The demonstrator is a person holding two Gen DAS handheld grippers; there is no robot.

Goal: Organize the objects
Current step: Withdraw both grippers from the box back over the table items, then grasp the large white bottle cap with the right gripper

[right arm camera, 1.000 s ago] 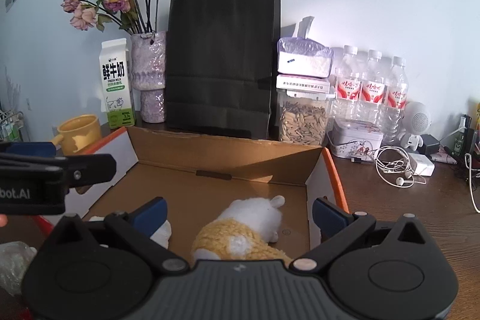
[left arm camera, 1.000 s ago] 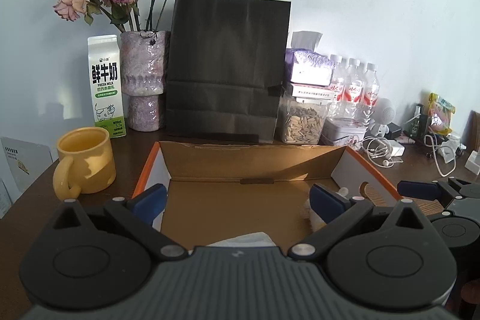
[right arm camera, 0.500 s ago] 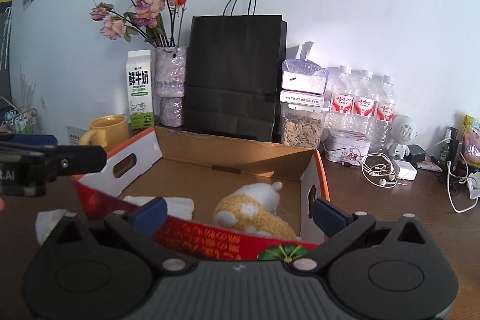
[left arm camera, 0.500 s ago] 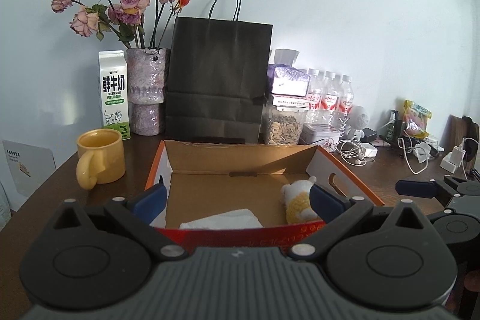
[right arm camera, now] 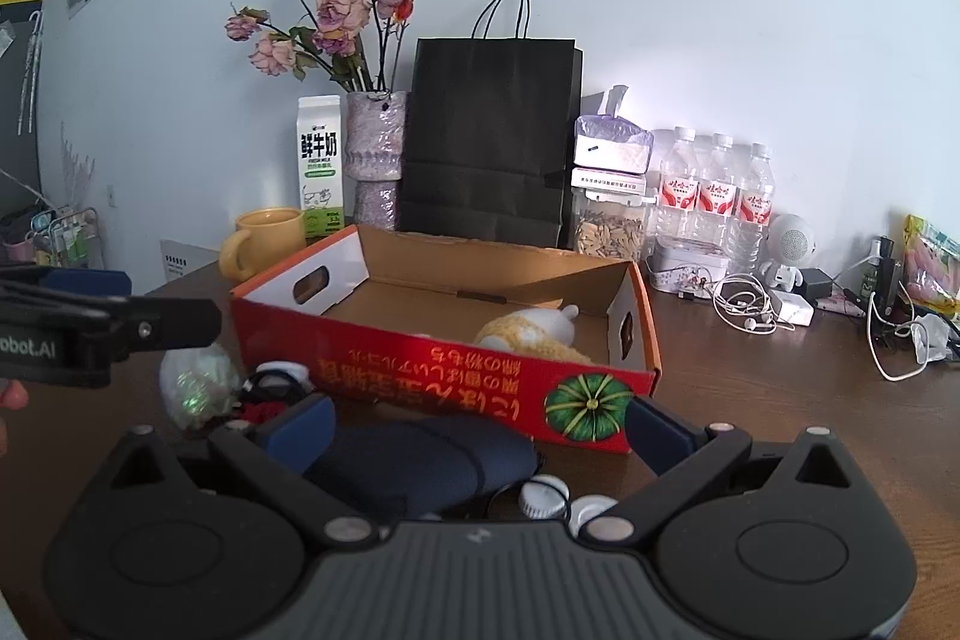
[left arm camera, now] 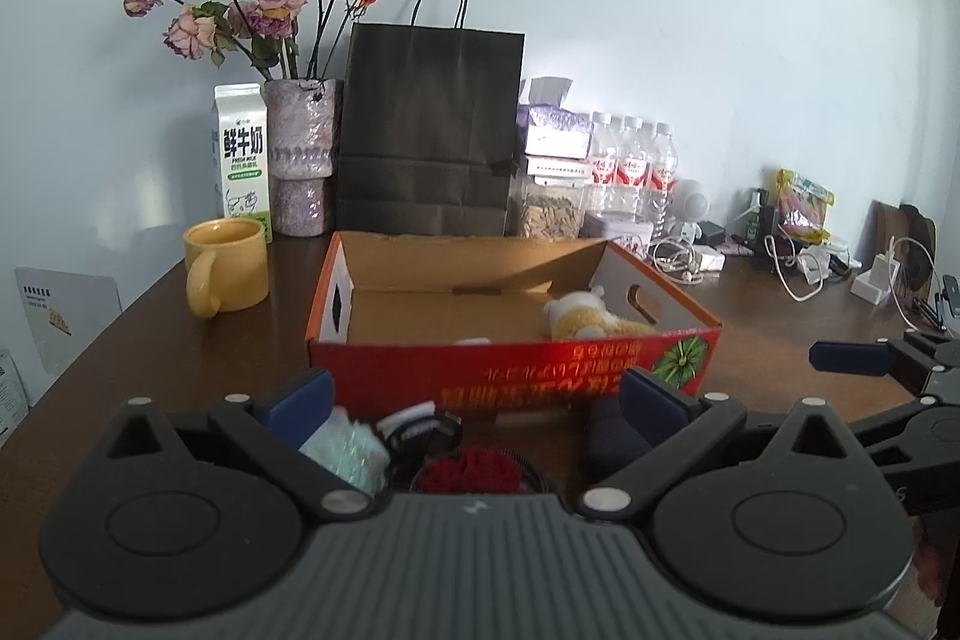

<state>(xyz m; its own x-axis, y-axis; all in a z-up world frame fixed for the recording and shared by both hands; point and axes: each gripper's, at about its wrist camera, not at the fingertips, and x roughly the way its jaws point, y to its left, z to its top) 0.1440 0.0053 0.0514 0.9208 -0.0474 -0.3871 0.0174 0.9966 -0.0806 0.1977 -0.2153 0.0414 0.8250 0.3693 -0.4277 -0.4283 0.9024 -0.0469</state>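
The red cardboard box [left arm camera: 510,370] sits open on the brown table [left arm camera: 150,328], with bare table on its left and right sides. Inside it a yellow and white plush toy [left arm camera: 585,319] lies by the right wall. In front of the box, close to its red wall, lie a shiny plastic wad [right arm camera: 195,385], a red knit thing [left arm camera: 471,469], a dark blue pouch [right arm camera: 420,463] and white bottle caps [right arm camera: 543,499]. The left gripper [left arm camera: 474,400] and the right gripper [right arm camera: 477,427] both have their fingers spread wide, holding nothing. A yellow mug [left arm camera: 225,265] stands left of the box.
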